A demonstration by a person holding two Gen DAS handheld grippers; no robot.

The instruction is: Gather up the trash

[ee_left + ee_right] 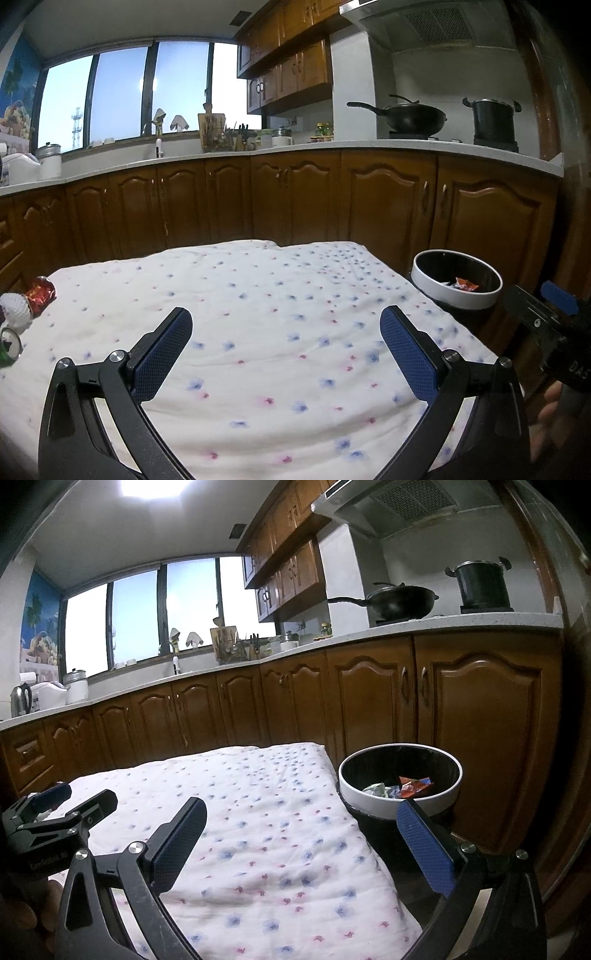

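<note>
Both of my claws hang spread wide with nothing between their blue pads: my left claw [286,325] over the middle of the flowered cloth [258,332] on the counter, my right claw [301,818] over that cloth's right-hand edge, its right finger [424,845] out past the edge and in front of the bin's white rim.

Outward from the left claw the cloth lies bare all the way to its far edge, which stops short of the brown cabinet doors [295,199]. Open room runs on both sides of that claw. At the far left edge sits the trash not yet collected: a crumpled red wrapper [40,293], a white foam net [16,308] just beside it, and the end of a green can [9,345] nearer me. Only the left wrist view shows these.

Just off the cloth's right edge stands the round bin [369,801], black inside. The right wrist view looks deeper into it, showing a red wrapper [415,786] and crumpled pale paper [375,789] beside each other; the left wrist view catches mostly the red piece.

Each view also shows the other claw at its margin
</note>
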